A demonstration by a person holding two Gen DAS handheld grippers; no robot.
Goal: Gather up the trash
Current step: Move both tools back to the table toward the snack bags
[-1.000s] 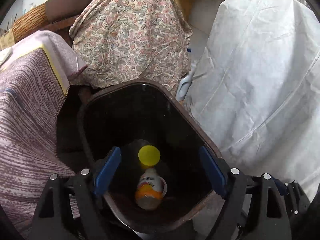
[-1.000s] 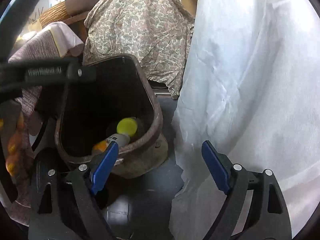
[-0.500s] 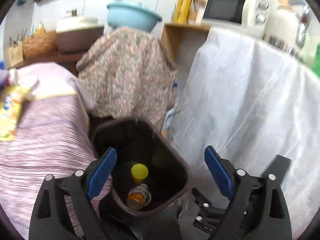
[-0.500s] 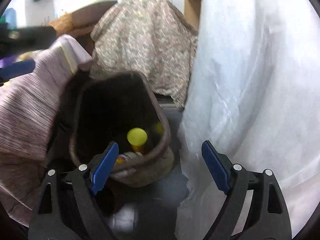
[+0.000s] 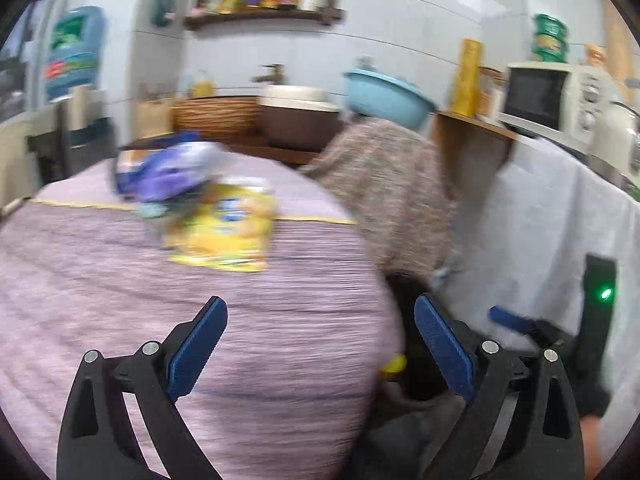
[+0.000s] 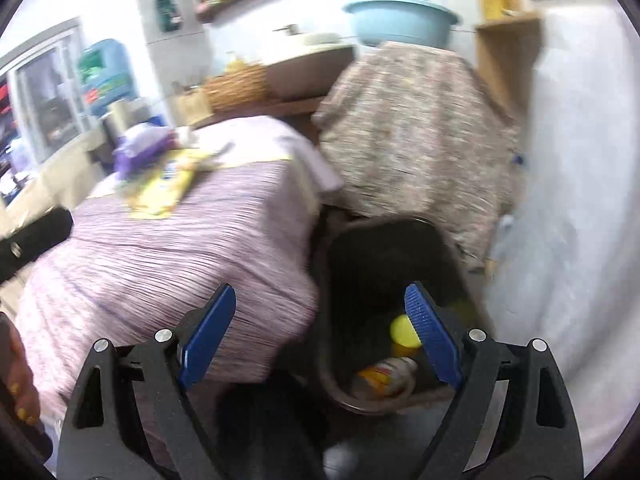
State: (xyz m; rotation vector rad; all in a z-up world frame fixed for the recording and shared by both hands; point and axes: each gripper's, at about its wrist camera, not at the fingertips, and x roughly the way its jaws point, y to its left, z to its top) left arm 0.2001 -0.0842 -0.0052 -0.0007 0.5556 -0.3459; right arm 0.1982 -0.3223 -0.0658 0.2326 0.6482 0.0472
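Left gripper (image 5: 320,344): jaws wide apart, nothing btwn the blue pads (image 5: 198,344), hovering over the near edge of a table w/ purple striped cloth (image 5: 160,320). Right gripper (image 6: 320,336): also spread wide, empty, pads (image 6: 434,340) framing the gap btwn the table cloth (image 6: 160,264) and the dark trash bin (image 6: 344,264).

Bin standing on the floor just beside the table's right edge, below a floral-covered shape (image 6: 416,128). Inside bin, seen from right wrist: bottle w/ orange label (image 6: 384,374) lying on its side at the bottom, yellow cap (image 6: 402,328) near it, partly behind the right pad. From left wrist only a sliver of the bin (image 5: 408,320) visible past the cloth, plus a bit of yellow.

On the tabletop, far side: yellow wrapper (image 5: 224,232) lying flat, purple/blue bag (image 5: 168,172) just behind it, touching or overlapping — heavy blur, can't tell which. Same pair in right view: wrapper (image 6: 164,188), bag (image 6: 140,148).

Further out: white sheet (image 5: 552,232) draped at right, blue basin (image 5: 384,96) on top of the floral cover, wicker basket (image 5: 216,114), microwave (image 5: 552,96), wall shelf w/ jars (image 5: 264,4).
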